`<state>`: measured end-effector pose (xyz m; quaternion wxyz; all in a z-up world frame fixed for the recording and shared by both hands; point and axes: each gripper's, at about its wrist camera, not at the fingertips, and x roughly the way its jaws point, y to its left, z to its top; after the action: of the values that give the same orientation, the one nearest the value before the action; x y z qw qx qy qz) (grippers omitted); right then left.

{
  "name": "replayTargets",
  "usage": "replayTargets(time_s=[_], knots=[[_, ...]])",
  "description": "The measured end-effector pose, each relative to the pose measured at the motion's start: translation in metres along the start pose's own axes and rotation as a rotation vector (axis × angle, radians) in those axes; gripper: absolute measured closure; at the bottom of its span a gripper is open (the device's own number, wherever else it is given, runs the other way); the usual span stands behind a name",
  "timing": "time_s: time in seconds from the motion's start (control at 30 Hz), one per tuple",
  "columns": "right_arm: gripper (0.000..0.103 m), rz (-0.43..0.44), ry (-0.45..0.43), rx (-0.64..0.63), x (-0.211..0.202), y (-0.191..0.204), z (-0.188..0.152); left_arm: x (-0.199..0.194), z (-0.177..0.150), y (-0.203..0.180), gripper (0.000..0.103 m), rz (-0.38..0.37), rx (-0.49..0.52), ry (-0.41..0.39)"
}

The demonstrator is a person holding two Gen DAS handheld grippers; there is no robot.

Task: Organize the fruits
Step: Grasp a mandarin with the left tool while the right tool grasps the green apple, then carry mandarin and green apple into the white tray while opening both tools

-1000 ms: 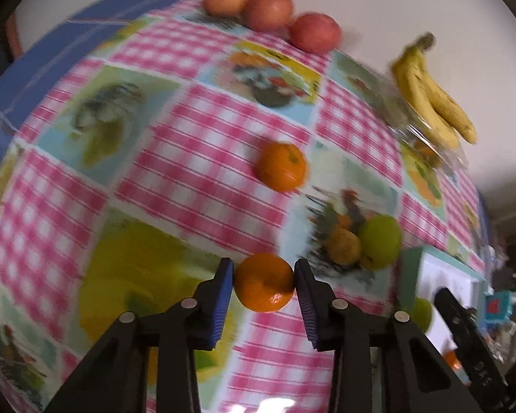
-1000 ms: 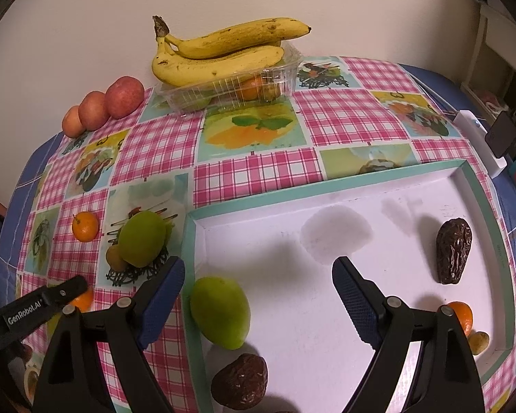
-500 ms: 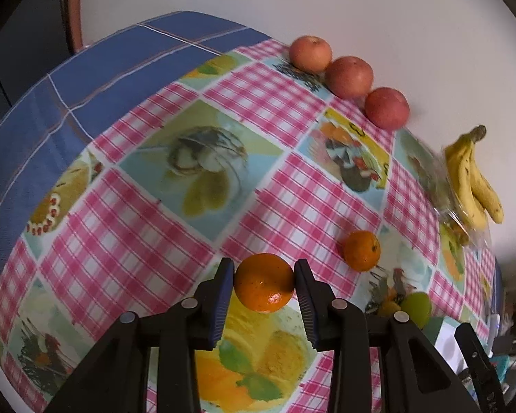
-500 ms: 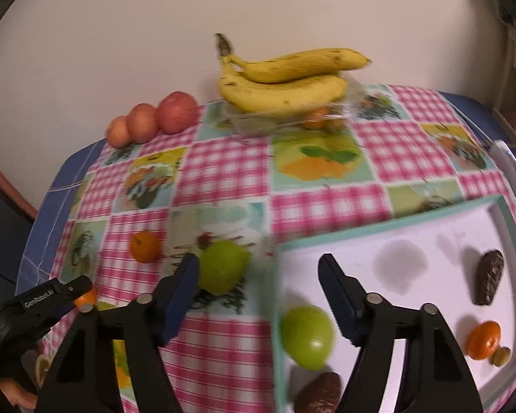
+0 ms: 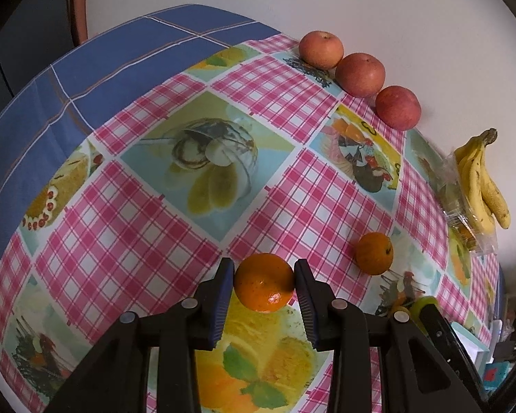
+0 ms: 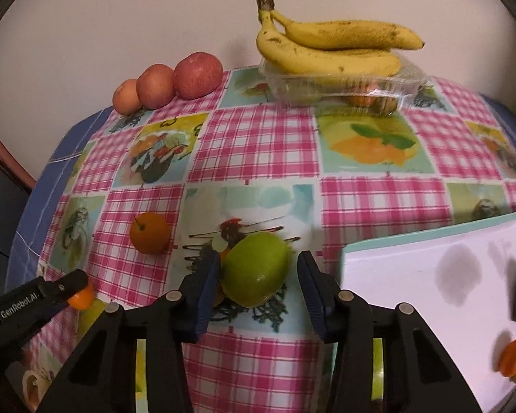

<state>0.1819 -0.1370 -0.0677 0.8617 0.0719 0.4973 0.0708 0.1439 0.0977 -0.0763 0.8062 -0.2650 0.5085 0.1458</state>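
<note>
The left gripper [image 5: 264, 284] is closed narrowly on a small orange [image 5: 264, 282], both pads touching its sides, above the checked surface [image 5: 137, 241]; a second orange [image 5: 374, 253] lies just to the right and farther off. The right gripper [image 6: 258, 277] is partly open around a green fruit [image 6: 255, 268] resting on the surface, left pad close against it, right pad a little apart, with the white tray [image 6: 412, 275] at the near right.

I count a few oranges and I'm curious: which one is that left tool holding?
The orange clamped between the left gripper's blue pads. The second orange lies loose on the tablecloth, and a third sits in the tray.
</note>
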Motion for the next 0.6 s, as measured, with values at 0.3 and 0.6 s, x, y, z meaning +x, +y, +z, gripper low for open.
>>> replayTargets(time_s=[0.3,0.6], knots=[[0.059,0.049,0.008,0.017,0.005,0.002,-0.004,0.000,-0.001,-0.001,0.065,0.013,0.019,0.001],[0.059,0.077,-0.047,0.056,-0.027,-0.008,0.005,-0.012,0.001,-0.004,0.065,0.013,0.029,-0.008]])
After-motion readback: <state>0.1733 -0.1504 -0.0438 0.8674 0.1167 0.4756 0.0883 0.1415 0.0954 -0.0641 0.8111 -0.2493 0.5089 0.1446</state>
